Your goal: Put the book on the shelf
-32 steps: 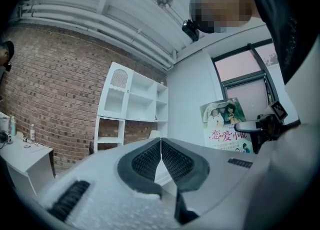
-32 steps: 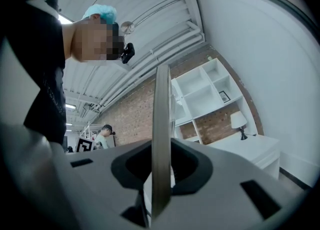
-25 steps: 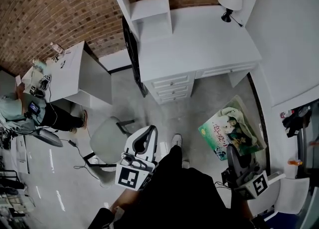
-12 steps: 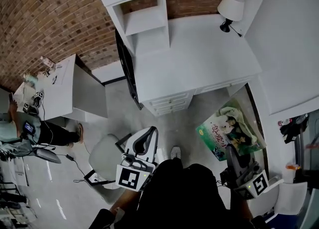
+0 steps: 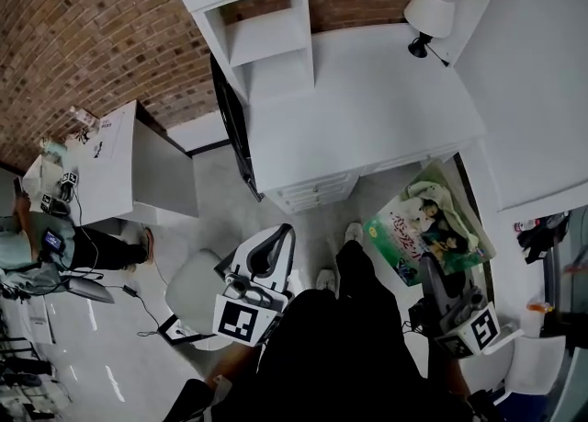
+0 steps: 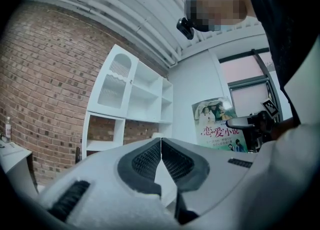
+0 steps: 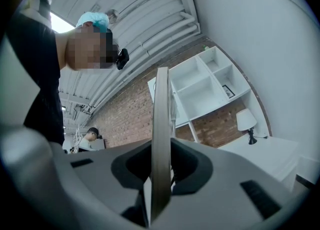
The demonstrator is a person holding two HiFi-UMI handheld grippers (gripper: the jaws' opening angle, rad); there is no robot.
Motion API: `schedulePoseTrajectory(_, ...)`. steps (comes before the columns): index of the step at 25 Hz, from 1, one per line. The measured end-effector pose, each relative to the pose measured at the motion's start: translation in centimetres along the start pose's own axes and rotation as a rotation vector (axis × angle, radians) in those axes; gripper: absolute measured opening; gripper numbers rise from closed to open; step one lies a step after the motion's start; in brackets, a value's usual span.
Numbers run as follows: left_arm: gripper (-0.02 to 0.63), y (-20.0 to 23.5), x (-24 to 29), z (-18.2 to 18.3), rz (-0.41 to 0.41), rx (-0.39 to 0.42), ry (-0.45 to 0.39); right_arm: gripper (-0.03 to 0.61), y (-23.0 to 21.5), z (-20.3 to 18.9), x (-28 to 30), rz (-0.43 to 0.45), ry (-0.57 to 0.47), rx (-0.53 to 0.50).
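Book (image 5: 432, 227) clamped in right claw (image 7: 161, 150), lower corner hidden

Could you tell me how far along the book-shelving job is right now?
Done: the book is picked up, clamped in the right gripper. In hand: it is held up in front of the white desk. Left: setting it into the shelf unit over the desk. The left gripper is shut and empty.

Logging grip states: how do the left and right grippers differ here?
The left gripper has its jaws together, nothing between them; the right gripper is clamped on the book, seen edge-on. The left's view ahead is clear; the book's edge splits the right's. Both face the white shelf unit.
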State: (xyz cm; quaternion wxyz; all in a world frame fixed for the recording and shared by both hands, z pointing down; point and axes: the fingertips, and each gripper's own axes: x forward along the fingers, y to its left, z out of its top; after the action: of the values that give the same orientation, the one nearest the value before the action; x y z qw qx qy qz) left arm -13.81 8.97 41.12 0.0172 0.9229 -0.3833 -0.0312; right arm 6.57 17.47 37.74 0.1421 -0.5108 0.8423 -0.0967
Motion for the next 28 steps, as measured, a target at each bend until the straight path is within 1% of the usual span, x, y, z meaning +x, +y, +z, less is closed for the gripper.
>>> schedulePoseTrajectory(4,0.020,0.9,1.3,0.6,0.014,0.040,-0.034,0.078,-0.9,-0.1,1.4,0.025,-0.008,0.002)
schedulePoseTrajectory(6,0.020,1.4,2.4,0.7,0.018,0.045,-0.042,0.078,-1.7,-0.2,2.3,0.035,-0.007,0.004)
schedulePoseTrajectory(11,0.020,2.4,6.2,0.5,0.018,0.041,-0.008,0.078,-4.4,0.8,5.0,0.065,-0.020,-0.004)
schedulePoseTrajectory(14,0.020,2.6,8.6,0.1,0.015,0.039,0.015,0.078,-6.4,1.5,6.3,0.067,-0.016,-0.009)
schedulePoseTrajectory(21,0.020,4.5,14.8,-0.3,0.011,0.051,0.045,0.078,-11.8,2.1,10.8,0.094,-0.011,0.012)
schedulePoseTrajectory(26,0.020,7.0,18.6,0.4,0.067,0.065,0.059,0.078,-15.4,3.1,14.9,0.131,-0.018,0.028)
schedulePoseTrajectory(28,0.020,8.0,19.9,0.9,0.082,0.068,0.053,0.078,-16.6,3.5,16.9,0.152,-0.015,0.027)
